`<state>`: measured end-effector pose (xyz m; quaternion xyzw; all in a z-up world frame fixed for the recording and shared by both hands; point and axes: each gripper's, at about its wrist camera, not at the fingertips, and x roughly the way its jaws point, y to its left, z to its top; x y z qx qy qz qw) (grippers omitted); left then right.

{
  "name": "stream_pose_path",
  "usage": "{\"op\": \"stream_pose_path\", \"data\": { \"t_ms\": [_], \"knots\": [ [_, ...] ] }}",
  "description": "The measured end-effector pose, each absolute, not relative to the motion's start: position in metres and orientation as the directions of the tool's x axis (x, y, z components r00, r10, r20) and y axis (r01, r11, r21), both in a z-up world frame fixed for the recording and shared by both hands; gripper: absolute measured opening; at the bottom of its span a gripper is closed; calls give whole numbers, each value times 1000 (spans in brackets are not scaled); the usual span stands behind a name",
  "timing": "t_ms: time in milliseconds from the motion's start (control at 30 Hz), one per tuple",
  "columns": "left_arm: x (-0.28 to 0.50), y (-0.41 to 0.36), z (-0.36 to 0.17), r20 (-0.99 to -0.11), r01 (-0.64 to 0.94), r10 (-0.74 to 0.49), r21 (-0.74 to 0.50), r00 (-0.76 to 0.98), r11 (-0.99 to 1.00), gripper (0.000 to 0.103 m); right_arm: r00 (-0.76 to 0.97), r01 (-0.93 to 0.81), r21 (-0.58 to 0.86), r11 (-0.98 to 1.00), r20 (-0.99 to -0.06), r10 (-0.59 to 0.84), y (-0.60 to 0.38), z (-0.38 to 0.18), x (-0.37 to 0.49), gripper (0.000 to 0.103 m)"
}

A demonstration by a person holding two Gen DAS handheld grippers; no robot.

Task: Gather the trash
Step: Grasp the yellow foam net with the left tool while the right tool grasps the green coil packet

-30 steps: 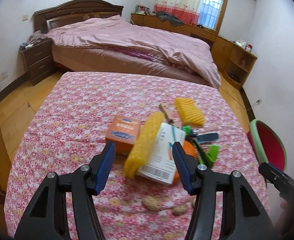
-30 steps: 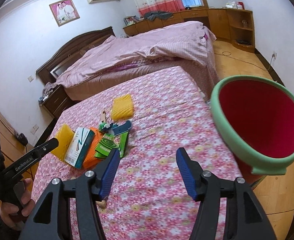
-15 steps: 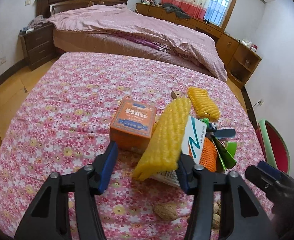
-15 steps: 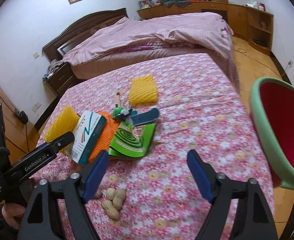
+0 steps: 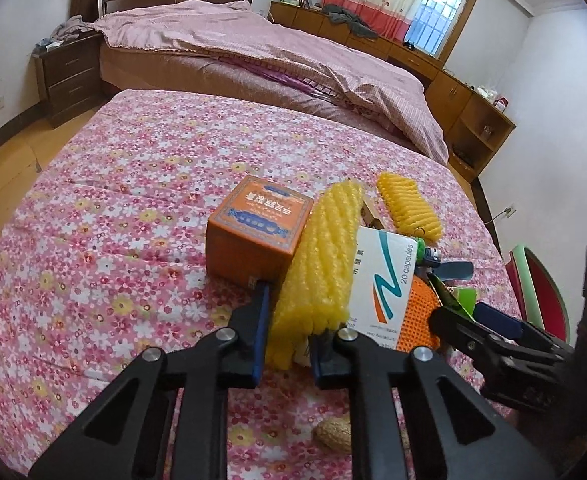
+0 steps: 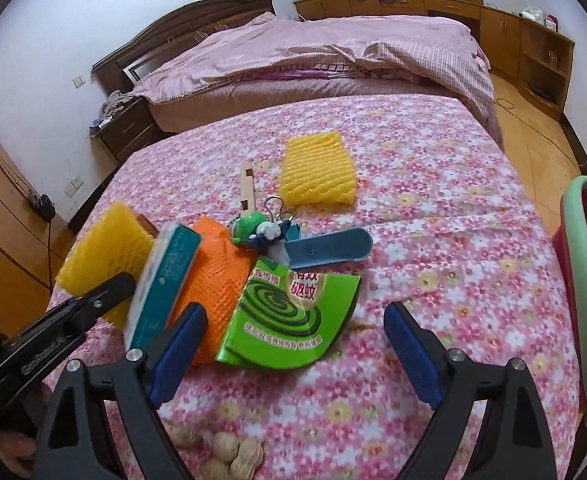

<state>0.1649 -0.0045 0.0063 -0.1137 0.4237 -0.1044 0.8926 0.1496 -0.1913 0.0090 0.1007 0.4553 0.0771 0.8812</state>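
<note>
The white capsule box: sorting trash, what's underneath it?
The white capsule box leans on orange foam netting, beside yellow foam netting. Anything beneath is covered.

Both views are evenly and softly lit by daylight admitted through the barred window with red and cream curtains (image 5: 429,20) at the far wall; the panes are overexposed to a pale blue. Only faint shadows are cast on the pink floral cloth (image 5: 133,200). Strong fisheye distortion is noted: straight edges are bowed and black vignetting is seen in every corner. Slight motion blur is observed in the right wrist view, notably on the green-rimmed red bin (image 6: 585,300).
</note>
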Motion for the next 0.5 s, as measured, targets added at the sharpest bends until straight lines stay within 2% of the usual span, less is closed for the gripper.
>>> {"op": "stream_pose_path", "data": {
  "t_ms": [33, 133, 167, 233, 267, 500],
  "knots": [
    [164, -4, 7, -730, 94, -286, -292, 620, 952, 13, 569, -36, 257, 966, -789, 231, -193, 7, 151, 91],
    [161, -4, 9, -725, 105, -291, -291, 625, 951, 11, 573, -8, 288, 958, -784, 240, -199, 4, 153, 76],
    [159, -4, 10, -722, 107, -292, -291, 627, 951, 11, 577, -7, 292, 956, -780, 243, -200, 5, 153, 64],
    [156, -5, 14, -716, 108, -295, -295, 632, 949, 10, 576, -9, 321, 947, -772, 267, -202, 3, 151, 58],
    [155, -5, 15, -714, 109, -296, -297, 634, 949, 10, 582, -10, 327, 945, -767, 272, -203, 3, 150, 51],
    [138, 2, 34, -684, 112, -299, -305, 665, 946, 10, 589, -12, 358, 934, -752, 296, -202, 7, 137, 46]
  ]
}}
